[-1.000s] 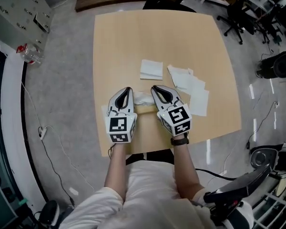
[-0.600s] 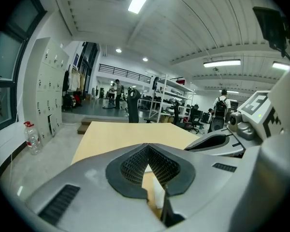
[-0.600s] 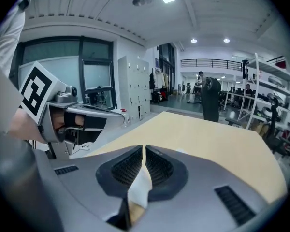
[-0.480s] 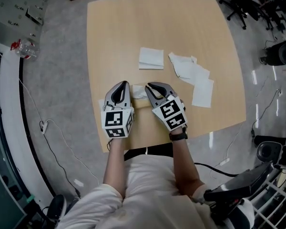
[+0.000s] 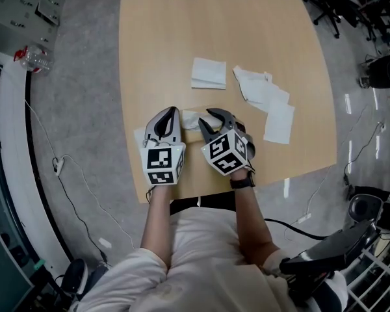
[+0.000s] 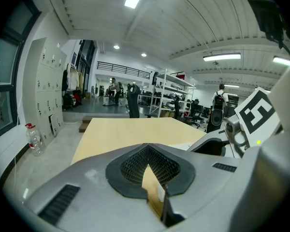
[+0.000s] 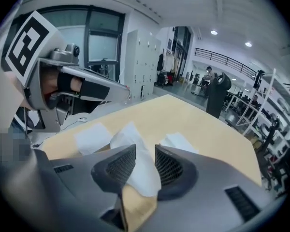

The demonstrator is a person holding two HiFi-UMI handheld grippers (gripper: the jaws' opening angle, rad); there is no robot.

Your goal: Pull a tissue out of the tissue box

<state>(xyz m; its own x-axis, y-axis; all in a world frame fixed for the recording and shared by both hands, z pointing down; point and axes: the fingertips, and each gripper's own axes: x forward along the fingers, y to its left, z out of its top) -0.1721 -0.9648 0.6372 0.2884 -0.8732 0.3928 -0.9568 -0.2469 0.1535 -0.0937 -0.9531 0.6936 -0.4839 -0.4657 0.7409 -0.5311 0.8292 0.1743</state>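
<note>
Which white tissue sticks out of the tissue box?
The tissue above the tissue box, between the right gripper's jaws, which have just been opening; the other tissues lie loose on the table.

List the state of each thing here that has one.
left gripper: jaws shut at the tips.
right gripper: jaws open, just been opening, around the tissue.
tissue: sticking up from the tissue box, ungripped.
tissue box: on the table, between both grippers.
loose tissues: lying flat on the table.
</note>
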